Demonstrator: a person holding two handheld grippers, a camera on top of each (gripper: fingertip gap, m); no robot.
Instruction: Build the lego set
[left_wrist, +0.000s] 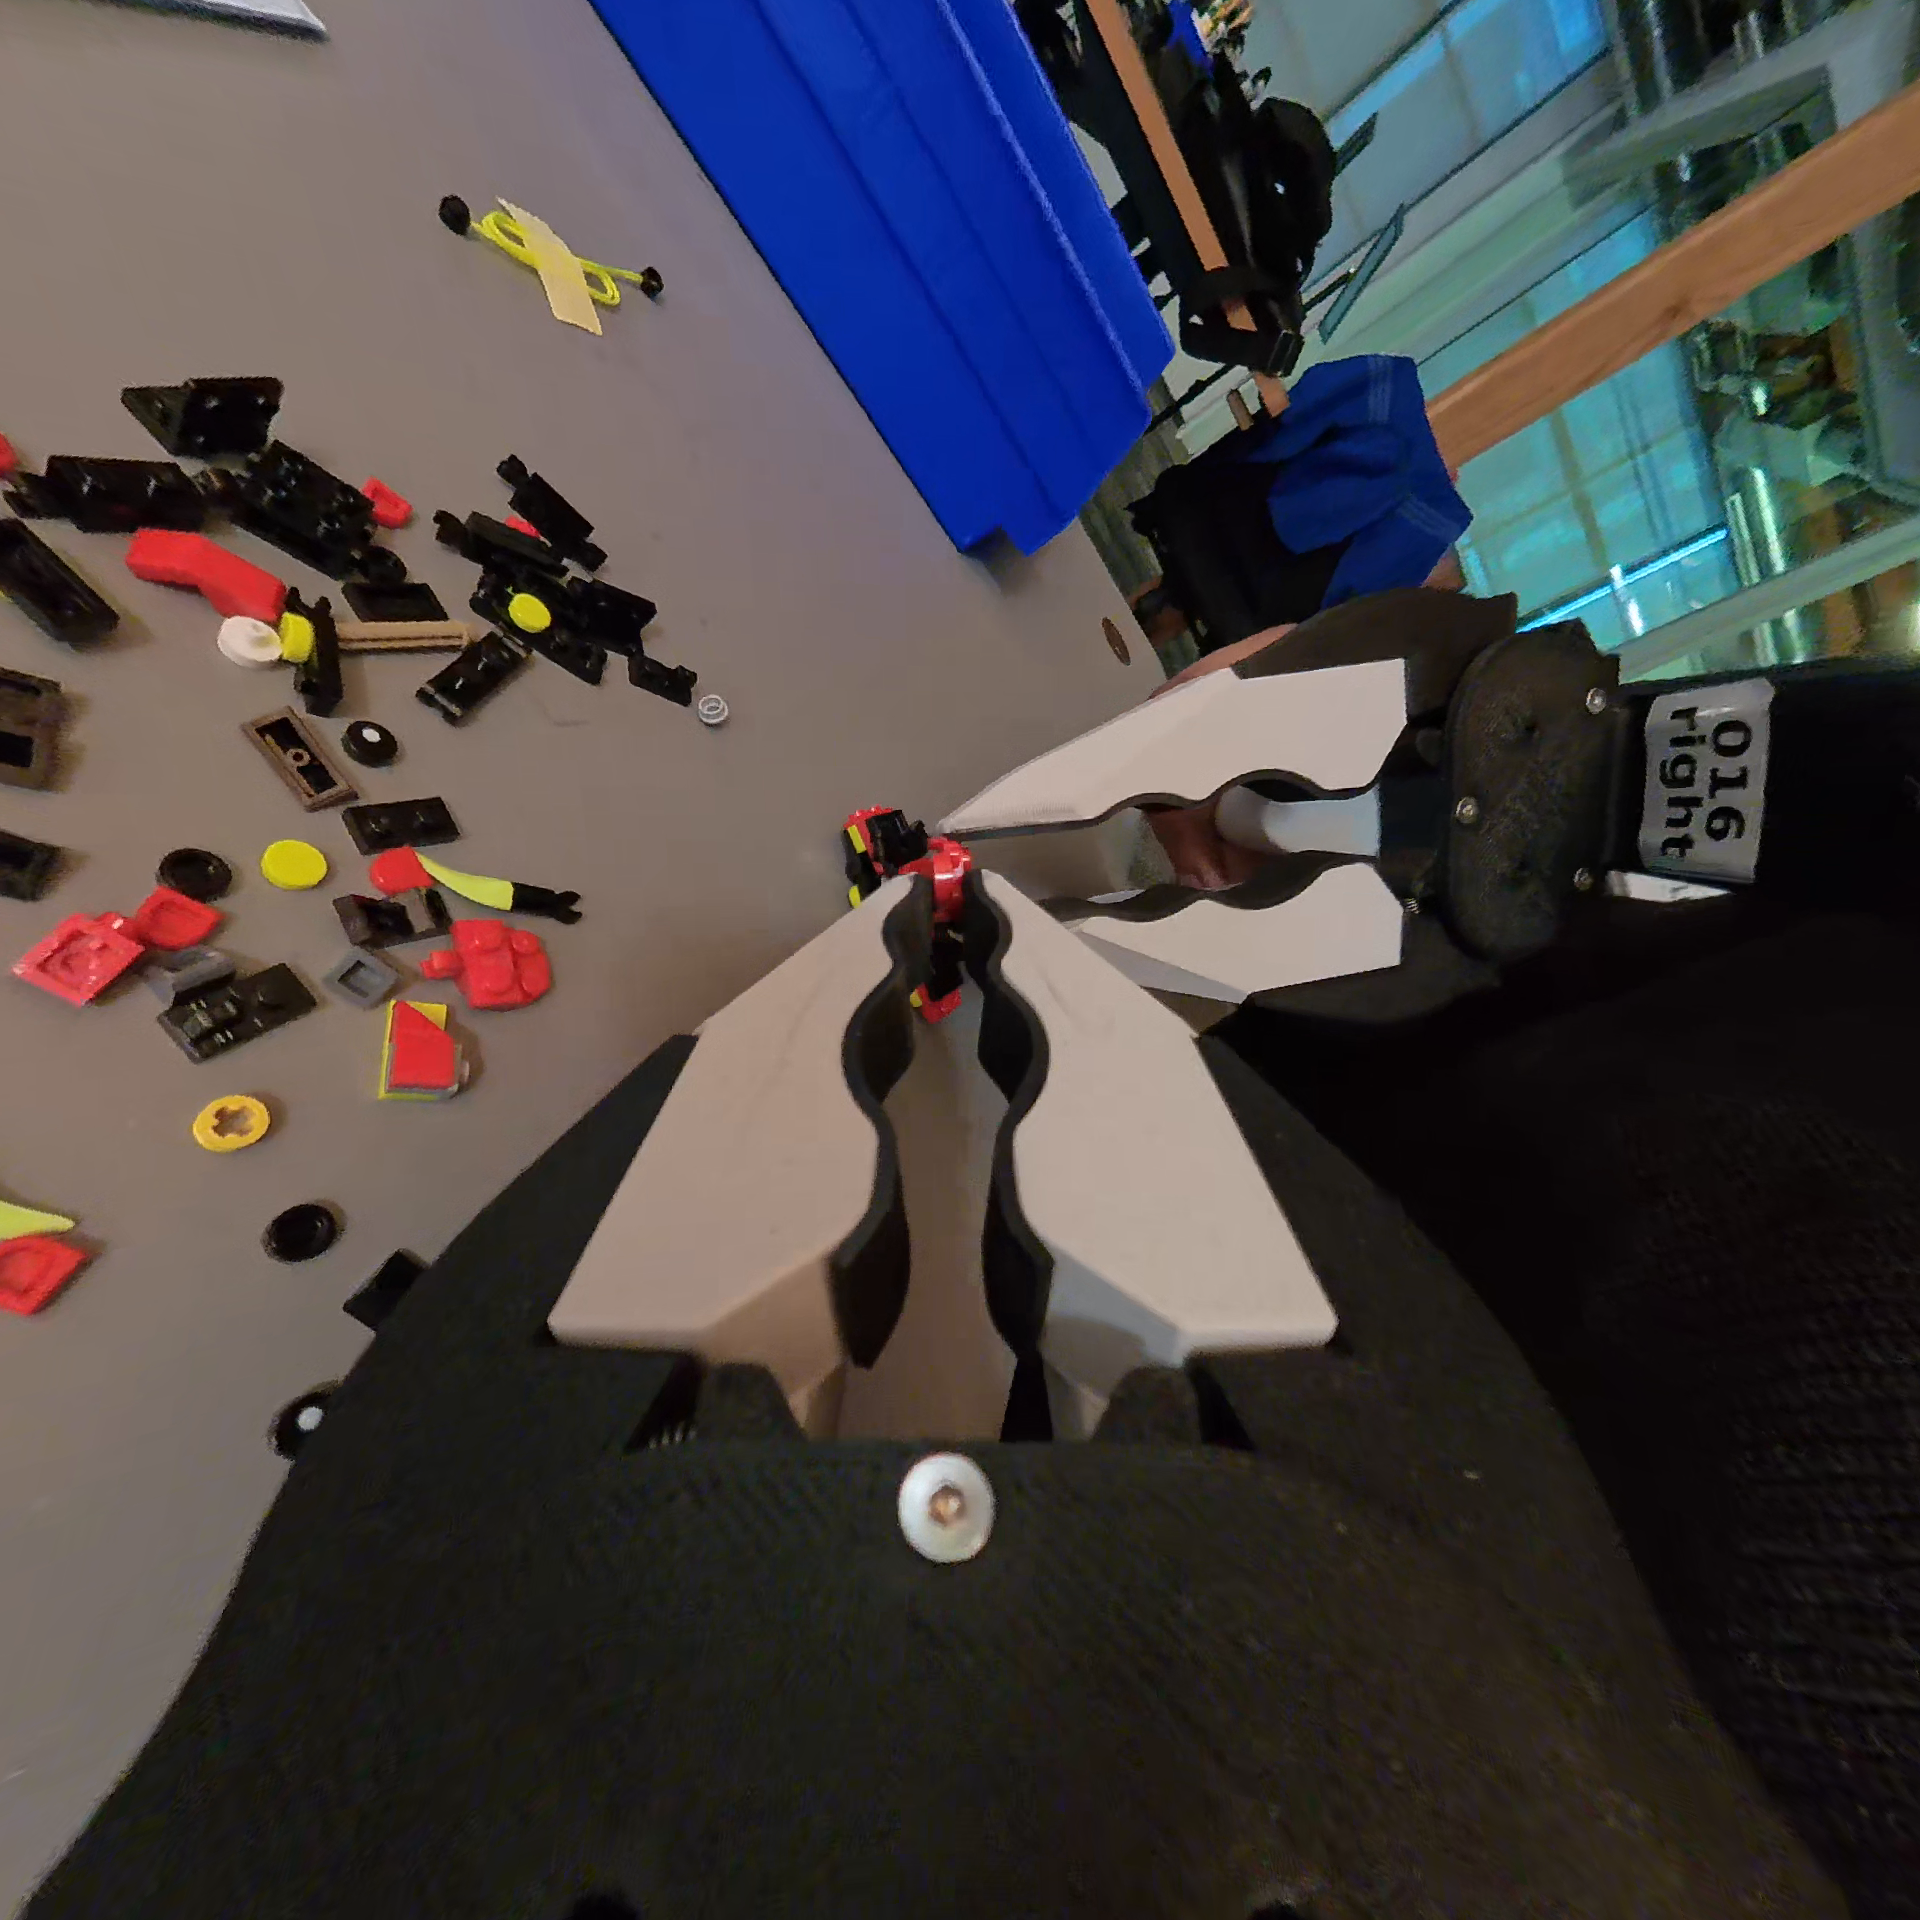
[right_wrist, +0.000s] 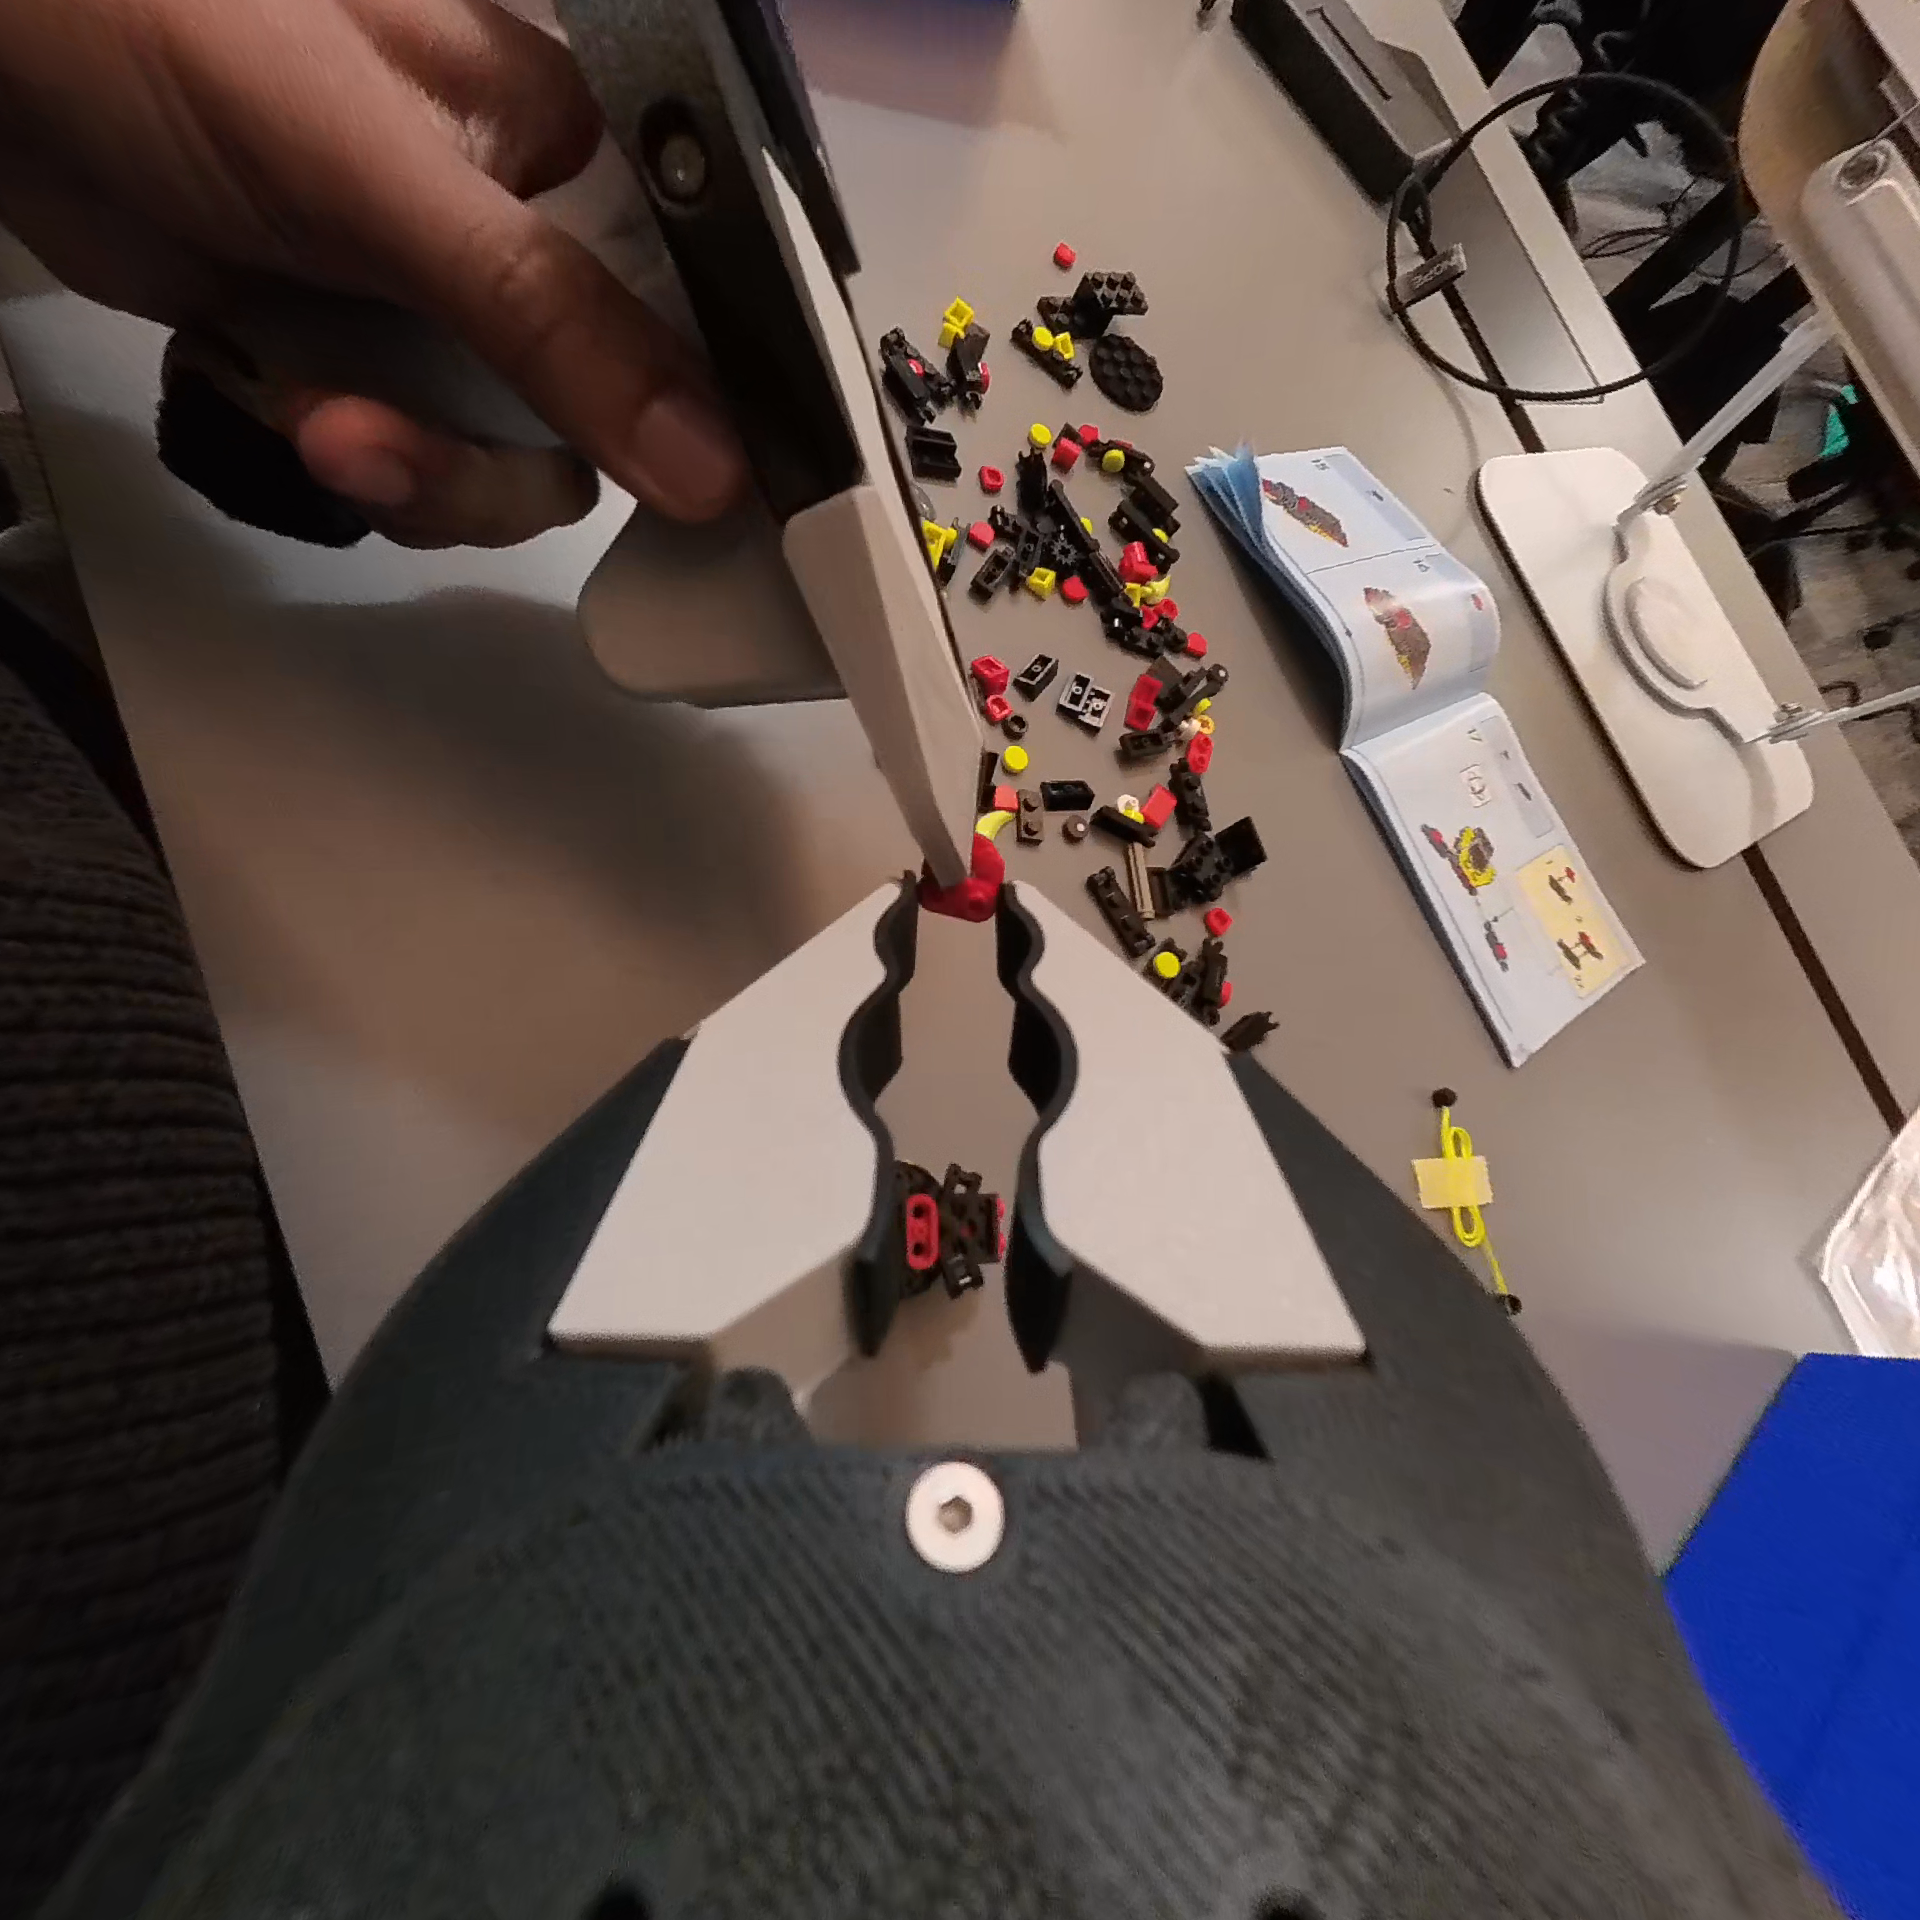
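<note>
In the left wrist view my left gripper (left_wrist: 940, 896) is shut on a small red, black and yellow brick assembly (left_wrist: 902, 852), its pads pressing a red part held above the grey table (left_wrist: 644, 790). My right gripper (left_wrist: 943, 828) comes in from the right and its tips meet the same assembly. In the right wrist view my right gripper (right_wrist: 958, 896) is shut on the assembly's red part (right_wrist: 966, 902), and the left gripper's finger (right_wrist: 914, 727) comes down from above onto it. A black and red brick cluster (right_wrist: 940, 1231) shows lower down between my right fingers.
Several loose black, red and yellow bricks (left_wrist: 312, 644) lie on the table, also in the right wrist view (right_wrist: 1101, 582). A blue bin (left_wrist: 914, 239) stands at the far side. An open instruction booklet (right_wrist: 1434, 727), a white lamp base (right_wrist: 1642, 644), a yellow cord (right_wrist: 1460, 1195) and a person's hand (right_wrist: 343, 239) show. Left and right tips are no more than a few centimetres apart.
</note>
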